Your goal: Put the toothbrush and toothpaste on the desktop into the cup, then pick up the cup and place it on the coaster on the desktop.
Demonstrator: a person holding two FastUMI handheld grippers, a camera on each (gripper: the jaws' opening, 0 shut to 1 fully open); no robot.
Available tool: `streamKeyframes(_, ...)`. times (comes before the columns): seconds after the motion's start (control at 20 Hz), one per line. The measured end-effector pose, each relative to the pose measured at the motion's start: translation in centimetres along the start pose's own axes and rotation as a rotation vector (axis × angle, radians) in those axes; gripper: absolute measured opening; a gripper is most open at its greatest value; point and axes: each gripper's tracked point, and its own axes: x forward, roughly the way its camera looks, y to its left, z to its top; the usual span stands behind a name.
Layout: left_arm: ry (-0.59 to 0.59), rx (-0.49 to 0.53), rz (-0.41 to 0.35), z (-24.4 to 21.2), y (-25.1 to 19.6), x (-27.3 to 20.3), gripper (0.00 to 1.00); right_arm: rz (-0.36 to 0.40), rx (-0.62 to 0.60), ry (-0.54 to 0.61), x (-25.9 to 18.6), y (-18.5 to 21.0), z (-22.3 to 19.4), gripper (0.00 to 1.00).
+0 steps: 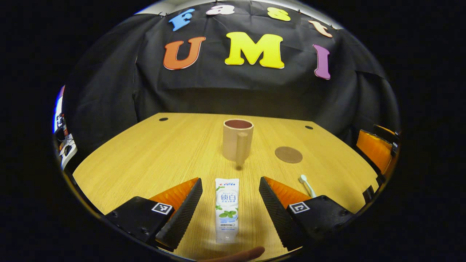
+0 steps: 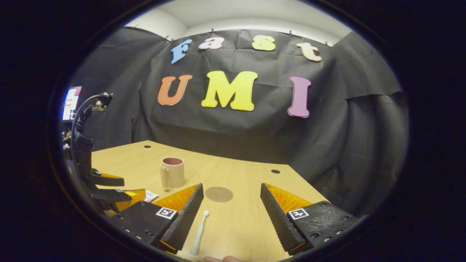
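Over the desk [image 1: 145,153], both hand-held grippers [image 1: 230,203] [image 2: 231,214] hover level, jaws spread, grasping nothing.

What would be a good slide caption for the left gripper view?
Open left gripper straddles a toothpaste tube on the wooden desk; cup, coaster and toothbrush wait beyond.

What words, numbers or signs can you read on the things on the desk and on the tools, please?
Toothpaste tube: printed label, too small and blurred to read reliably.
Square markers on the left tool and right tool: coded patterns, no words.
Screen: too small to read.
Cup, coaster, toothbrush: no text.
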Motion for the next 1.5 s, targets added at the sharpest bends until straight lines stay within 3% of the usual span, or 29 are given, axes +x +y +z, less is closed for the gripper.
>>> streamKeyframes(0.15, 0.095, -0.027, 0.010, -2.5, 0.2, 0.1, 1.00, 0.033, 0.014, 0.043, 0.3, 0.7, -1.3, 0.96)
streamKeyframes(0.3, 0.132, -0.022, -0.033, -3.3, -0.6, -0.3, 1.00, 0.057, 0.033, 0.073, 0.4, 1.1, -1.8, 0.95)
streamKeyframes(0.6, 0.207, 0.010, -0.010, -5.2, -0.1, -0.2, 0.98, 0.077, 0.029, 0.092, 0.8, 1.9, -2.4, 0.95)
streamKeyframes(0.75, 0.202, 0.021, -0.004, -5.0, 0.5, 0.0, 0.86, 0.094, 0.023, 0.099, 0.9, 2.4, -2.9, 0.95)
streamKeyframes(0.8, 0.204, 0.029, 0.002, -5.0, 0.7, 0.0, 0.87, 0.095, 0.020, 0.098, 0.9, 2.4, -2.9, 0.95)
streamKeyframes(0.9, 0.205, 0.031, 0.006, -5.1, 0.9, 0.0, 0.69, 0.099, 0.018, 0.096, 1.0, 2.5, -2.9, 0.95)
streamKeyframes(1.05, 0.200, 0.034, -0.005, -5.0, 1.1, 0.0, 0.52, 0.114, 0.027, 0.109, 1.2, 3.2, -3.2, 0.95)
streamKeyframes(1.1, 0.197, 0.038, -0.011, -5.0, 1.0, 0.0, 0.55, 0.115, 0.026, 0.109, 1.2, 3.3, -3.2, 0.95)
streamKeyframes(1.15, 0.192, 0.039, -0.017, -5.0, 1.0, 0.1, 0.48, 0.113, 0.022, 0.113, 1.2, 3.3, -3.4, 0.95)
streamKeyframes(1.5, 0.085, -0.007, -0.075, -4.2, 0.5, 0.3, 0.41, 0.091, 0.005, 0.159, 2.8, 3.2, -5.1, 0.95)
